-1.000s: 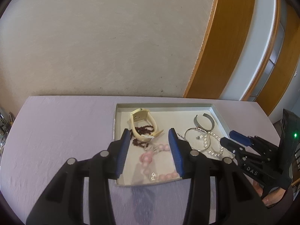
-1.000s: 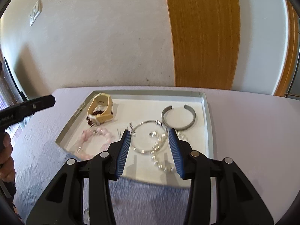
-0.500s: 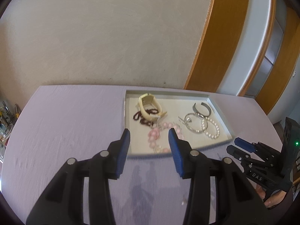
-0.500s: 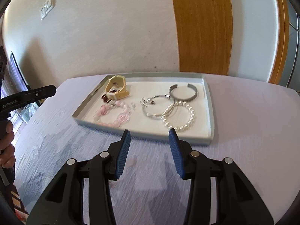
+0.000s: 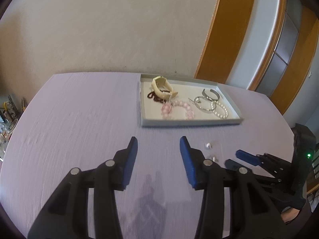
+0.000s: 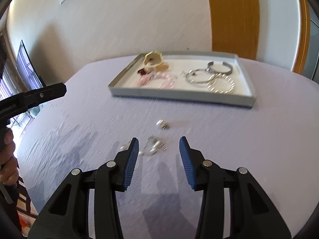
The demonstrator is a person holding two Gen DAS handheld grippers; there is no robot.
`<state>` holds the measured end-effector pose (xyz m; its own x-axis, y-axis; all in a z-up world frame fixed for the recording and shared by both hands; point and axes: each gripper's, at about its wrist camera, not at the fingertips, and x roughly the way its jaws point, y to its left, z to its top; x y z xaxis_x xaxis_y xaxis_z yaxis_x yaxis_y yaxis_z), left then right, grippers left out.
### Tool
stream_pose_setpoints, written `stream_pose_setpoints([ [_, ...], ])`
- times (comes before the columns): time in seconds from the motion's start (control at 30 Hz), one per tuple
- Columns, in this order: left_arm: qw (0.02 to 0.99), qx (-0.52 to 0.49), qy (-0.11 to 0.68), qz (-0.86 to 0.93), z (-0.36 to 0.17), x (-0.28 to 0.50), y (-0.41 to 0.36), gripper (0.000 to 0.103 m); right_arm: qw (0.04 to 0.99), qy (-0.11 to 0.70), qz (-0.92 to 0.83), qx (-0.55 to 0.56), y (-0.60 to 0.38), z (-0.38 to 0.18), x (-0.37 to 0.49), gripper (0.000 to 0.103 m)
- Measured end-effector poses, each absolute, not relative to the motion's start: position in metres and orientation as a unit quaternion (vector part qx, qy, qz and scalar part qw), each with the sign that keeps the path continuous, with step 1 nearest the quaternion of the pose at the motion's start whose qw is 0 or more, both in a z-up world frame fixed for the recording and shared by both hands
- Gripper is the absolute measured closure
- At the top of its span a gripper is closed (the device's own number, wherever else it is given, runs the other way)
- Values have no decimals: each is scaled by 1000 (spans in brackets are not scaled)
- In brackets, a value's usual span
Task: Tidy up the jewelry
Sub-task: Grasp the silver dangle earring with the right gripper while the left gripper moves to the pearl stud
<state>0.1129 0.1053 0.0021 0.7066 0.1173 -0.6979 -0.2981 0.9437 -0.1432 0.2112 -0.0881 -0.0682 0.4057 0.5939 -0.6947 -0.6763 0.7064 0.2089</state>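
A grey tray point(image 5: 191, 122) point(image 6: 179, 96) on the lilac table holds a cream watch point(image 5: 161, 86) point(image 6: 153, 59), a dark bead string point(image 5: 153, 96), a pink bead bracelet point(image 5: 177, 108) point(image 6: 155, 79), a silver hoop point(image 5: 203, 103) point(image 6: 199, 77), a silver cuff point(image 5: 212, 93) point(image 6: 221, 66) and a pearl bracelet point(image 5: 220, 109) point(image 6: 223, 85). Small silver pieces point(image 6: 153, 147) point(image 5: 212, 156) and a pearl stud point(image 6: 162, 124) point(image 5: 208, 145) lie loose on the table before the tray. My left gripper point(image 5: 158, 151) is open and empty. My right gripper point(image 6: 158, 149) is open, empty, just above the loose pieces.
The right gripper shows at the lower right of the left wrist view point(image 5: 245, 157); the left gripper shows at the left edge of the right wrist view point(image 6: 43, 93). A wall and wooden door frame point(image 5: 229, 29) stand behind the table. Tools point(image 5: 10, 105) lie past the left edge.
Both grippers have drawn back from over the tray toward the table's near side. The loose silver pieces and stud have come into view before the tray.
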Motion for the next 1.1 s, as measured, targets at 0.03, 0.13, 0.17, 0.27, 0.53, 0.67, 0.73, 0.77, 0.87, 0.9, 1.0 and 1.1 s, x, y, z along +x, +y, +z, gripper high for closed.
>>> stream_pose_setpoints([
  [0.03, 915, -124, 367, 113, 1, 109, 104, 58, 836, 394, 377, -57, -84, -70, 207, 59],
  [0.13, 912, -124, 373, 115, -2, 98, 103, 58, 837, 401, 365, -66, -73, -74, 200, 59],
  [0.17, 912, -124, 374, 116, -3, 93, 102, 58, 838, 405, 359, -68, -69, -76, 200, 58],
  [0.27, 911, -125, 374, 119, -3, 83, 103, 58, 840, 415, 342, -71, -60, -80, 199, 48],
  [0.53, 912, -124, 371, 126, 0, 66, 101, 58, 844, 431, 307, -85, -46, -94, 202, 32],
  [0.67, 911, -122, 374, 126, 0, 66, 99, 57, 851, 419, 297, -113, -37, -97, 200, 34],
  [0.73, 910, -121, 376, 125, -1, 68, 97, 57, 851, 414, 301, -116, -36, -97, 200, 47],
  [0.77, 910, -121, 377, 125, -2, 69, 97, 57, 852, 413, 302, -116, -37, -96, 200, 56],
  [0.87, 908, -122, 381, 124, -4, 71, 95, 57, 853, 410, 303, -114, -39, -96, 202, 79],
  [0.9, 908, -122, 382, 123, -5, 72, 95, 57, 853, 410, 304, -111, -41, -96, 203, 84],
  [1.0, 906, -121, 386, 121, -8, 76, 93, 57, 852, 409, 308, -109, -40, -97, 204, 96],
  [1.1, 905, -122, 389, 120, -11, 78, 92, 57, 852, 409, 308, -108, -39, -97, 204, 96],
])
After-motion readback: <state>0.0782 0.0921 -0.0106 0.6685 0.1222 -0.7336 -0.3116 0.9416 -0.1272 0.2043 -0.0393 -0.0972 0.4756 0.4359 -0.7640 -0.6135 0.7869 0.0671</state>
